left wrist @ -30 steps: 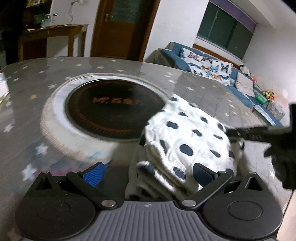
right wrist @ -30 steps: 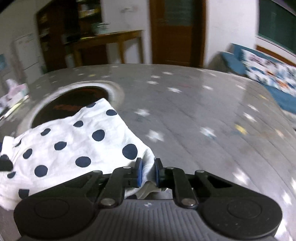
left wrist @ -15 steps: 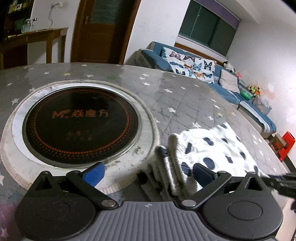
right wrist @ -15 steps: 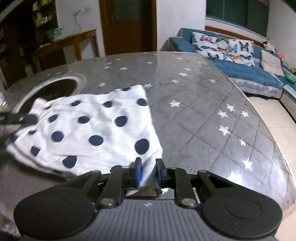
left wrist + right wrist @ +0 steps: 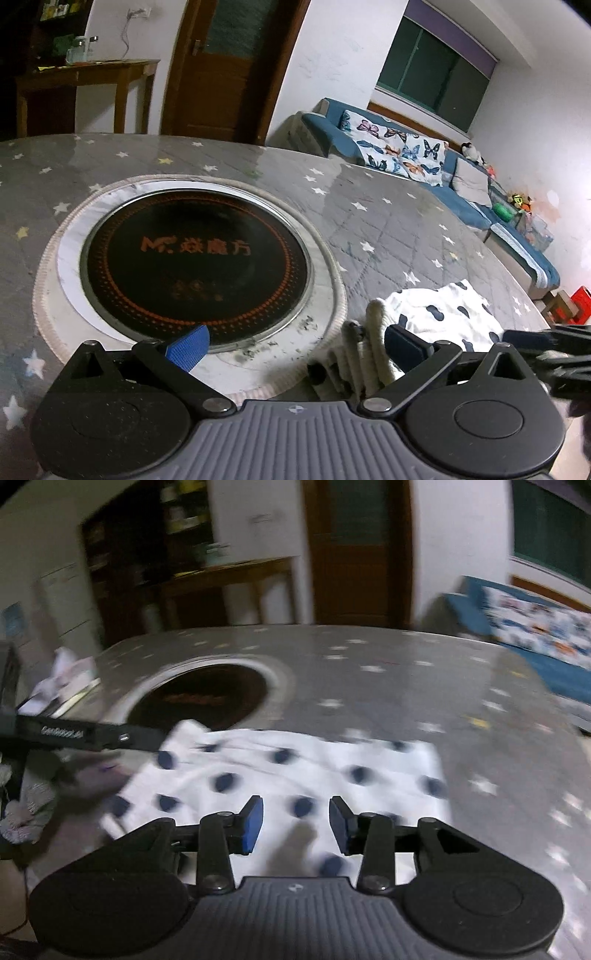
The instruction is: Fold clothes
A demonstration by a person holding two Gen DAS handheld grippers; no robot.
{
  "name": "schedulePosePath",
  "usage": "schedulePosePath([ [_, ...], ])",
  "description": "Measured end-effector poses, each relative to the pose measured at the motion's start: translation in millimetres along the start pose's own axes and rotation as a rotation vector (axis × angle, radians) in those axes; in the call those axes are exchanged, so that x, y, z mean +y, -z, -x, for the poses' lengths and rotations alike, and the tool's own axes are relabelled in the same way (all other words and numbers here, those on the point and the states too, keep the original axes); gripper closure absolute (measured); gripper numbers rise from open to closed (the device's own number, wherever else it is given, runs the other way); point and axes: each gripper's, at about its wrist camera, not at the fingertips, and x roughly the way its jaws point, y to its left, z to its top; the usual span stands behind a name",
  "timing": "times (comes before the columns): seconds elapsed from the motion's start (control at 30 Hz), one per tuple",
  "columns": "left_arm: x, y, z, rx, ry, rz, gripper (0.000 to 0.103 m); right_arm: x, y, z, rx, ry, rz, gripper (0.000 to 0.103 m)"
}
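- The bench (image 5: 388,229), star-patterned with a round black cooktop (image 5: 195,258) set in at ten o'clock in the left wrist view, carries the work.
- The polka-dot garment (image 5: 295,771) lies folded flat on it, at four o'clock from the cooktop.
- The right hand-held gripper (image 5: 295,821) has just been opening; its pads stand apart above the cloth, gripping nothing.
- The left hand-held gripper (image 5: 295,341) is spread wide, the garment's stacked edge beside its right pad, not pinched.
- Judgement: this fold looks laid down; next calls for re-gripping an edge or withdrawing.
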Motion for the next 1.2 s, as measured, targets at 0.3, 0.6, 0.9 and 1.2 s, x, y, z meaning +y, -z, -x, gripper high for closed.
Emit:
schedulePosePath([
  [0.3, -5.6, 4.0, 9.6, 0.027, 0.035, 0.025, 0.000, 42.0, -10.6, -56.2, 0.039, -0.084, 0.154, 0.061],
  [0.6, -12.2, 10.6, -4.3, 0.066, 0.032, 0.009, 0.001, 62.2, -1.3, 1.3, -0.005, -0.114, 0.291, 0.057],
  [0.9, -9.2, 9.6, -12.8, 0.090, 0.010, 0.023, 0.001, 113.4, 29.3, 8.1, 0.023, -0.148, 0.633, 0.051],
  [1.2, 6.5, 6.8, 1.8, 0.114, 0.069, 0.190, 0.000, 148.9, 51.6, -17.4, -0.032, -0.012, 0.915, 0.055],
])
